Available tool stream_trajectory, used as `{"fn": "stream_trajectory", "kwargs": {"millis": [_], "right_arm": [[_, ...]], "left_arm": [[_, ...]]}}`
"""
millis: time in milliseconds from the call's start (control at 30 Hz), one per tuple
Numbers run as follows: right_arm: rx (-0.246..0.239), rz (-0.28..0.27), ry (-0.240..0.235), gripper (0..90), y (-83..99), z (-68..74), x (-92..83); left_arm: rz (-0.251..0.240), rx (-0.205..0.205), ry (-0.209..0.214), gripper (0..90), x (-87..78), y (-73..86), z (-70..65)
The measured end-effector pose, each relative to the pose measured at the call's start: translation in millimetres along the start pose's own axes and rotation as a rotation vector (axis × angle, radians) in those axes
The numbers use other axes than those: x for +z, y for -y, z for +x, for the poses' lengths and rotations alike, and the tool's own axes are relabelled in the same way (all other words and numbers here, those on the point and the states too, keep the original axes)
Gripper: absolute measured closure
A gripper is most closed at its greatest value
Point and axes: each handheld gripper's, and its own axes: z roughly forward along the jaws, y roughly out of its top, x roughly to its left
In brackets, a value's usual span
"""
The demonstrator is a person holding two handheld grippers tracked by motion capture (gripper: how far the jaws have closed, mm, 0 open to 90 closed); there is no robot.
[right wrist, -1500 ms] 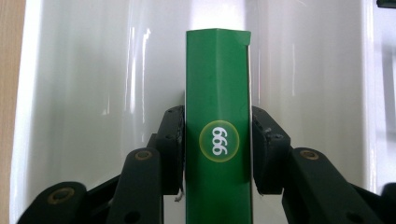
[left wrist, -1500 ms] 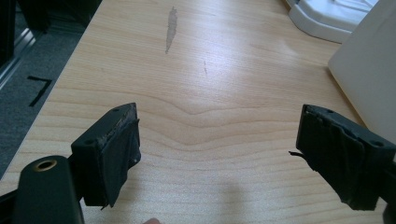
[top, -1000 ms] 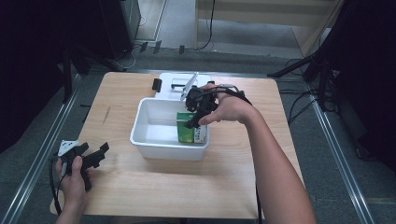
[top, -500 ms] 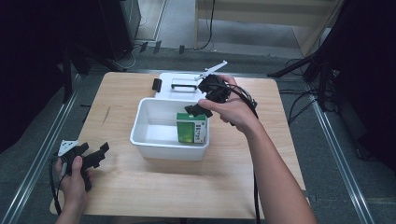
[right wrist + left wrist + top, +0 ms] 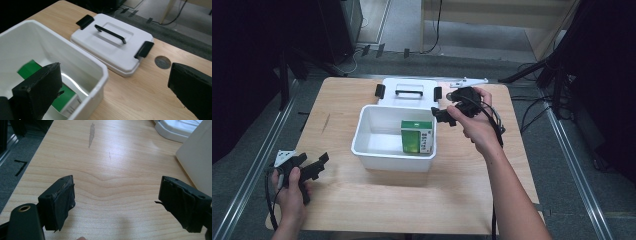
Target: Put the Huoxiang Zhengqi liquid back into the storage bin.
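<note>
Change: my right gripper [image 5: 443,115] has just opened its jaws wide, nothing between them, and pulled back off the white bin's [image 5: 362,131] far right corner | Thing: green box [image 5: 417,136] stands inside the bin's right end, released | Lid [image 5: 409,92] lies just behind the bin, likely next | Left gripper [image 5: 314,166] wide, empty, near the bin's left front.

Bare desk lower and left; centre blocked

White bin [image 5: 393,150] with green box [image 5: 417,136] fills the frame's centre, lid [image 5: 409,92] just above it; desk [image 5: 377,200] below lies free.
</note>
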Motion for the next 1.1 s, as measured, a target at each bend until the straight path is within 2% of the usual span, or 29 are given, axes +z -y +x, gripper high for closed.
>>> {"fn": "stream_trajectory", "kwargs": {"millis": [200, 233, 400, 433, 567, 600, 767, 833, 1100], "right_arm": [[0.036, -0.034, 0.037, 0.0, 16.7, -12.0, -7.5], [0.052, -0.045, 0.042, 0.0, 24.6, -17.2, -11.1], [0.071, -0.063, 0.069, 0.0, 37.6, -24.4, -17.2], [0.087, -0.069, 0.087, 0.0, 45.5, -27.6, -20.9], [0.107, -0.083, 0.093, 0.0, 55.4, -31.6, -25.6], [0.121, -0.096, 0.091, 0.0, 64.1, -34.9, -28.9], [0.131, -0.102, 0.115, 0.0, 80.1, -40.7, -32.8], [0.16, -0.114, 0.124, 0.0, 94.4, -46.6, -36.4], [0.206, -0.142, 0.147, 0.0, 124.1, -57.3, -45.8]], "left_arm": [[0.0, 0.002, -0.002, 14.6, 0.0, 0.0, -0.1], [0.003, 0.005, -0.004, 14.6, -0.1, -0.1, -0.2], [0.005, 0.009, -0.002, 14.6, 0.1, -0.2, -0.1], [0.006, 0.009, -0.002, 14.6, 0.1, -0.2, -0.2], [0.006, 0.01, -0.003, 14.6, -0.1, -0.2, -0.4], [0.007, 0.009, -0.005, 14.6, 0.0, -0.2, -0.3], [0.004, 0.007, -0.006, 14.6, 0.2, -0.2, -0.9], [0.003, 0.006, -0.006, 14.6, 0.3, -0.2, -1.0], [0.004, 0.007, -0.006, 14.6, 0.9, -0.2, -1.5]]}}
